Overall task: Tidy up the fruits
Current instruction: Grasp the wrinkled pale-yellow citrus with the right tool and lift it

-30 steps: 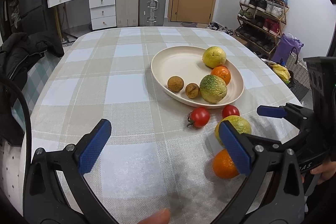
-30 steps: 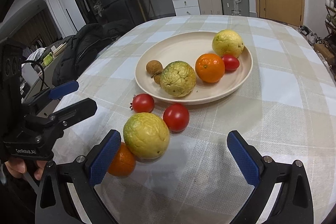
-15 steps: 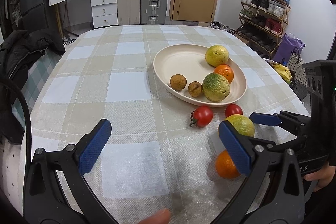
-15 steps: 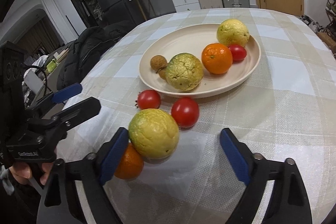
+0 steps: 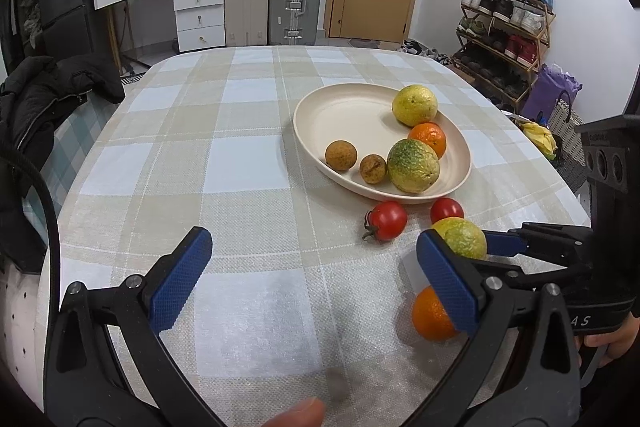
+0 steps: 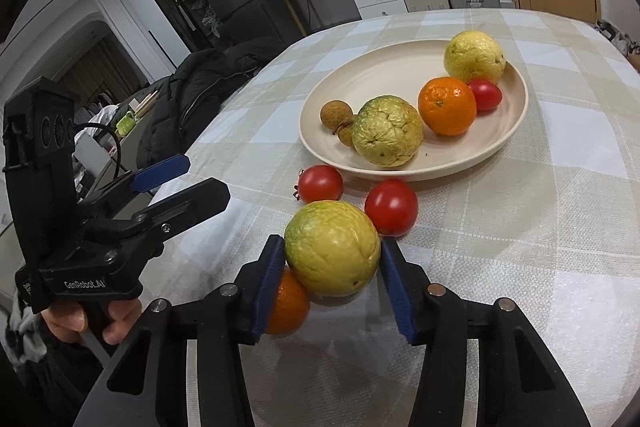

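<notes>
So the right gripper [image 6: 333,283] has its blue pads clamped on either side of a yellow-green guava [image 6: 332,247], pinching it right at the near edge of the checkered tablecloth [image 6: 540,227]. Tucked just behind the left pad, touching the guava, sits an orange [image 6: 289,305]. The left gripper [image 5: 316,279] hangs over a bare patch of cloth with its jaws spread wide, nothing between them. A bit further out are two tomatoes on the cloth, one [image 6: 391,207] practically touching the guava and the other [image 6: 320,183] just beside it, both close to the plate's rim. Then the cream plate [image 6: 400,67] holds a wrinkly green guava [image 6: 387,131], two small brown longans [image 5: 341,155], another orange [image 6: 447,105], a small tomato [image 6: 485,94] and a yellow guava [image 6: 474,57] at the far side.
</notes>
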{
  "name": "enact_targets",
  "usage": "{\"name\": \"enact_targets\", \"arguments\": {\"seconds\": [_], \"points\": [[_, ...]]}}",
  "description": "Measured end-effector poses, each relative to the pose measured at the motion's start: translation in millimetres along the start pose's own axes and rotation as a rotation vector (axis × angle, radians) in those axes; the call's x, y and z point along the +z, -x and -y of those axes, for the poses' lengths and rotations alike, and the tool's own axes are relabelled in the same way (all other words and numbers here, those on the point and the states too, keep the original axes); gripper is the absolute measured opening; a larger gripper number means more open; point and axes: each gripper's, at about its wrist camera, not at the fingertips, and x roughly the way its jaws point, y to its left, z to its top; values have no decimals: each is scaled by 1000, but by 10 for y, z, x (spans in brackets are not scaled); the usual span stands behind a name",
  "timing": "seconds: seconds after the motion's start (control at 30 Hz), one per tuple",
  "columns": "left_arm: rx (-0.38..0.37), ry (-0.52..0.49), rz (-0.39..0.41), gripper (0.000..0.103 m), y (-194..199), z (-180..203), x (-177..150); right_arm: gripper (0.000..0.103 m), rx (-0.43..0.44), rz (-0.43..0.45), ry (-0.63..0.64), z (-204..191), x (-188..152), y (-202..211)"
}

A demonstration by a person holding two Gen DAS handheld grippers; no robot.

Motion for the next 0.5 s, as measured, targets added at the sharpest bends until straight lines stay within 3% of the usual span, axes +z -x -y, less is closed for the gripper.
{"name": "enact_targets", "arguments": {"seconds": [0.5], "points": [[-22, -2, -10, 102, 44, 46, -1, 49, -30, 131, 14, 61, 116, 381]]}}
